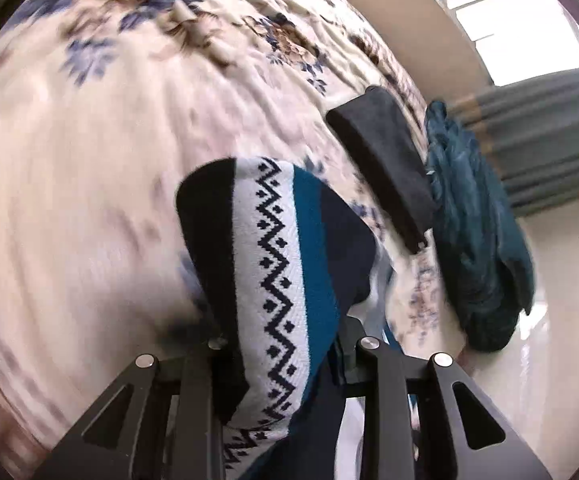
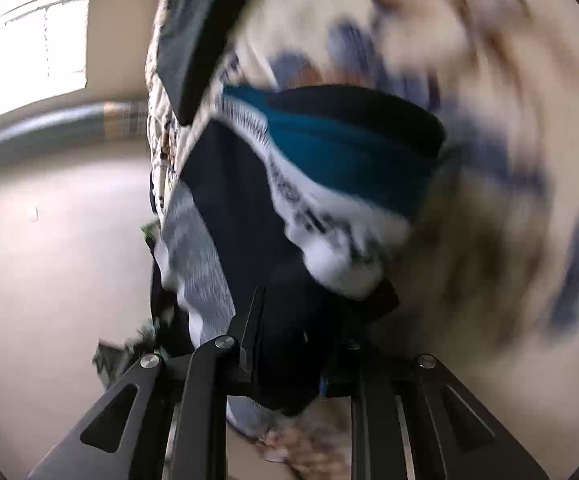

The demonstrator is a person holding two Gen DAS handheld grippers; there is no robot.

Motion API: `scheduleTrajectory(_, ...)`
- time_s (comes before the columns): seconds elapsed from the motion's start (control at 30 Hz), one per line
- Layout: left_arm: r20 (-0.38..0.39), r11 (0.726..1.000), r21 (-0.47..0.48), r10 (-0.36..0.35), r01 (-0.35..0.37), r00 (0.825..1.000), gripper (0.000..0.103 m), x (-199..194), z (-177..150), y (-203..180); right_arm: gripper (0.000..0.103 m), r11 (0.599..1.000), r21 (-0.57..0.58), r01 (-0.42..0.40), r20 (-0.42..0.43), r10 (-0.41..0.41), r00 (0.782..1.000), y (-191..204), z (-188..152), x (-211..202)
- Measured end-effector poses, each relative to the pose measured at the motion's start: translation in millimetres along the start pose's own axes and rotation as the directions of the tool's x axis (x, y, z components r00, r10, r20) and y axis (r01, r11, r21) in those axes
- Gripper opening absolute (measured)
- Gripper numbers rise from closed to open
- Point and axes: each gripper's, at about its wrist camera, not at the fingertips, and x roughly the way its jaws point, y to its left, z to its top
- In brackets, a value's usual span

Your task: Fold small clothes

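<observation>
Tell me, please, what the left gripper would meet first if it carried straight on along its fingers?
The left gripper is clamped on the striped knit garment; beyond it probably lies the floral bedspread, though depth is unclear.

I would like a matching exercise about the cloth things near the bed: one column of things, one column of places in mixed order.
Things:
1. striped knit garment with zigzag band
2. dark grey folded cloth
3. teal crumpled cloth
4. floral bedspread

Places:
A. hangs over the bed's edge
B. lies flat on the bedspread
C. covers the bed
D. between the claw's fingers

Pairs: 1-D, 2-B, 3-A, 4-C

Striped zigzag knit garment (image 1: 285, 264), lifted, draped
</observation>
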Motion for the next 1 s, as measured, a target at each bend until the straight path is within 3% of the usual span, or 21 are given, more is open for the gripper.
scheduleTrajectory(0.07, -0.051, 0.999, 0.035, 0.019, -0.017, 0.999, 0.027, 12.8, 17.6, 5.9, 0.021, 0.999, 0.051, -0.005, -0.001, 0.005, 1.000, -0.5, -26.6, 22.4)
scheduleTrajectory(0.13, -0.108, 0.999, 0.031, 0.041, -0.037, 0.993, 0.029, 21.9, 23.5, 17.2, 0.032, 0.996, 0.087, 0.027, -0.038, -0.024, 0.999, -3.7, -40.8, 41.9)
scheduleTrajectory(0.2, -0.151, 0.999, 0.008, 0.050, -0.049, 0.987, 0.030, 27.3, 23.8, 25.7, 0.069, 0.991, 0.111, 0.075, -0.106, -0.063, 0.992, -7.4, -40.4, 49.3)
scheduleTrajectory(0.23, -0.157, 0.999, -0.007, 0.049, -0.051, 0.986, 0.031, 26.3, 21.9, 25.9, 0.075, 0.989, 0.122, 0.084, -0.136, -0.067, 0.988, -9.5, -38.3, 49.3)
scheduleTrajectory(0.3, -0.145, 0.998, 0.000, 0.063, -0.064, 0.987, 0.040, 17.3, 14.6, 20.9, 0.077, 0.985, 0.114, 0.128, -0.160, -0.109, 0.981, -13.6, -33.4, 35.2)
scheduleTrajectory(0.33, -0.133, 0.994, 0.028, 0.108, -0.105, 0.985, 0.046, 10.4, 8.1, 16.1, 0.077, 0.983, 0.100, 0.153, -0.147, -0.138, 0.979, -12.9, -31.2, 23.8)
scheduleTrajectory(0.37, -0.118, 0.988, 0.054, 0.151, -0.145, 0.982, 0.062, 3.4, 3.5, 10.9, 0.077, 0.978, 0.080, 0.194, -0.131, -0.182, 0.975, -10.1, -28.0, 9.9)
scheduleTrajectory(0.43, -0.072, 0.974, 0.111, 0.205, -0.196, 0.976, 0.085, -13.7, -8.2, 1.8, 0.077, 0.967, 0.051, 0.251, -0.077, -0.247, 0.966, -0.6, -21.1, -15.4)
scheduleTrajectory(0.53, -0.040, 0.949, 0.150, 0.285, -0.277, 0.958, 0.087, -29.4, -20.4, -0.1, 0.077, 0.936, -0.025, 0.352, 0.041, -0.351, 0.936, 26.0, 4.3, -40.2)
scheduleTrajectory(0.6, -0.025, 0.931, 0.153, 0.340, -0.333, 0.940, 0.088, -30.4, -24.7, 6.7, 0.077, 0.919, -0.139, 0.369, 0.081, -0.361, 0.929, 52.9, 41.2, -36.8)
scheduleTrajectory(0.73, 0.001, 0.891, 0.149, 0.433, -0.429, 0.901, 0.088, -23.5, -22.6, 23.3, 0.077, 0.890, -0.293, 0.348, 0.062, -0.346, 0.936, 85.3, 117.9, 12.6)
scheduleTrajectory(0.8, -0.005, 0.899, 0.112, 0.427, -0.424, 0.904, 0.088, -28.9, -21.1, 32.7, 0.077, 0.883, -0.340, 0.323, -0.009, -0.347, 0.938, 92.5, 147.4, 56.4)
scheduleTrajectory(0.83, 0.002, 0.905, 0.095, 0.417, -0.415, 0.909, 0.088, -33.8, -21.4, 35.6, 0.077, 0.872, -0.354, 0.339, -0.029, -0.372, 0.928, 93.5, 155.1, 70.8)
scheduleTrajectory(0.87, 0.012, 0.910, 0.075, 0.407, -0.407, 0.913, 0.088, -38.9, -21.1, 38.6, 0.069, 0.867, -0.375, 0.329, -0.058, -0.376, 0.925, 95.1, 156.7, 83.7)
scheduleTrajectory(0.93, 0.024, 0.912, 0.058, 0.405, -0.406, 0.914, 0.088, -42.9, -21.5, 40.5, 0.044, 0.867, -0.397, 0.300, -0.076, -0.357, 0.931, 100.9, 157.2, 94.3)
scheduleTrajectory(0.97, 0.023, 0.913, 0.055, 0.404, -0.405, 0.914, 0.088, -42.6, -21.4, 41.2, 0.017, 0.862, -0.400, 0.310, -0.062, -0.363, 0.930, 98.3, 151.8, 89.8)
scheduleTrajectory(1.0, 0.023, 0.914, 0.053, 0.402, -0.403, 0.915, 0.088, -42.5, -21.3, 40.4, 0.017, 0.854, -0.403, 0.328, -0.030, -0.371, 0.928, 100.9, 151.0, 86.9)
